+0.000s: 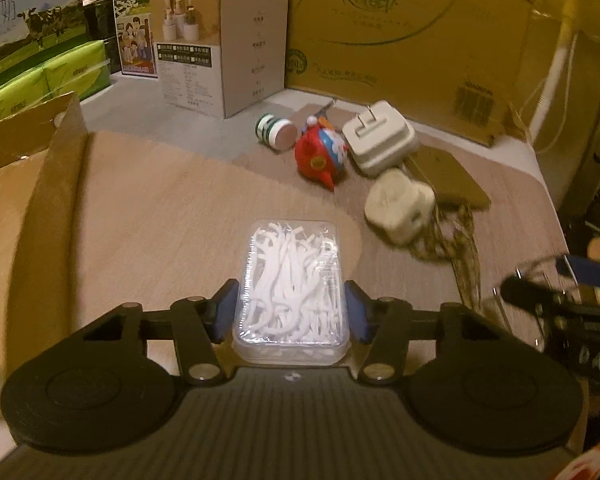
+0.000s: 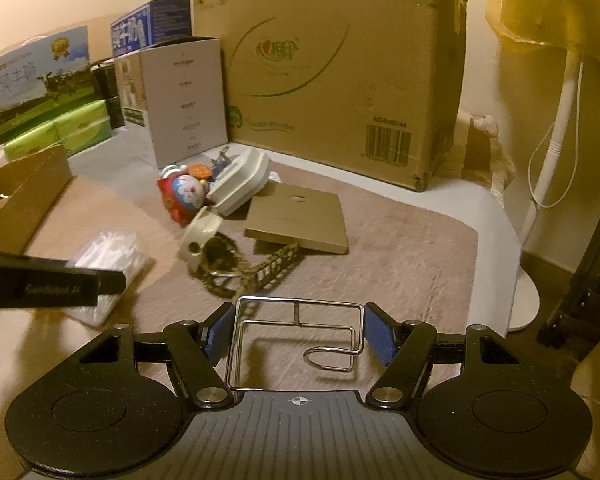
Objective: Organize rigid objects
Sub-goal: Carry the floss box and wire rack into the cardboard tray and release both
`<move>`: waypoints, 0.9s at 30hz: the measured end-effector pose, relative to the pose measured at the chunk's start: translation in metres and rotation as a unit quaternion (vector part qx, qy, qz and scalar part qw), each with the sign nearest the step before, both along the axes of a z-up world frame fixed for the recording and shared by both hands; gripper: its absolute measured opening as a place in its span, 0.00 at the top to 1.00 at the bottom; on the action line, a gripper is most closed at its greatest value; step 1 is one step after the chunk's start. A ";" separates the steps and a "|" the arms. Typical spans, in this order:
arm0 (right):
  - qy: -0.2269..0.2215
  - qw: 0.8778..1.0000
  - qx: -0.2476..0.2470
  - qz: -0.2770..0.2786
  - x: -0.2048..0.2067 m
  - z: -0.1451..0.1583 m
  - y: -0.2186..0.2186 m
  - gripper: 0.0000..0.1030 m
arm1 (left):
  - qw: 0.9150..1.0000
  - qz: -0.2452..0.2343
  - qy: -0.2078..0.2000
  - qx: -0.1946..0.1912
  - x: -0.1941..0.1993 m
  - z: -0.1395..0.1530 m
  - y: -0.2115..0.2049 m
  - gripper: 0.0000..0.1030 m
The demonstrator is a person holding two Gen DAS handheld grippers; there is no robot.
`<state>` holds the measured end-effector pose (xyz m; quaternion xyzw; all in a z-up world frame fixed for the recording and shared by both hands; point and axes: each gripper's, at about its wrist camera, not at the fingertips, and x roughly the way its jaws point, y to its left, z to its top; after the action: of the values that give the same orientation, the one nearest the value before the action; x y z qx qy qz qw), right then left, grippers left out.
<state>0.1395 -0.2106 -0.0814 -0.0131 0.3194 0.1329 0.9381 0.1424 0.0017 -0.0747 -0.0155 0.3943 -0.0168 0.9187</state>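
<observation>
A clear plastic box of white floss picks (image 1: pixel 290 280) rests on the brown mat, and my left gripper (image 1: pixel 291 312) is shut on it with a blue pad against each long side. In the right wrist view the same box (image 2: pixel 108 256) shows partly behind that gripper's black finger. My right gripper (image 2: pixel 298 334) is shut on a bent chrome wire holder (image 2: pixel 298 301), held just above the mat. Loose further back lie a red cartoon toy (image 1: pixel 320 152), a white plug adapter (image 1: pixel 380 140), a smaller white plug (image 1: pixel 398 206) and a small green-and-white jar (image 1: pixel 276 130).
An open cardboard box (image 1: pixel 28 184) stands on the left. A flat brown card (image 2: pixel 300 216) and a braided cord (image 2: pixel 252 268) lie mid-mat. A big carton (image 2: pixel 332 72), a grey box (image 2: pixel 184 96) and milk cartons line the back. A fan stand (image 2: pixel 556 140) rises at right.
</observation>
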 end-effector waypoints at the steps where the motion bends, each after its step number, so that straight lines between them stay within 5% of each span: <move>1: 0.001 1.000 0.001 0.001 -0.004 0.001 0.001 0.33 | 1.000 -0.003 0.000 0.000 -0.007 0.001 0.001 0.49; 16: -0.022 0.998 0.011 0.053 -0.059 0.037 0.034 0.33 | 0.999 0.030 -0.039 0.001 -0.092 0.060 0.052 0.49; 27: -0.047 0.982 0.062 0.171 -0.064 0.077 0.138 0.33 | 0.990 0.123 -0.067 0.022 -0.124 0.099 0.158 0.49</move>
<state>0.0757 -0.0730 -0.0046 -0.0158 0.2593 0.3100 0.9145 0.0181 0.1595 0.0242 -0.0425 0.3273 0.1040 0.9382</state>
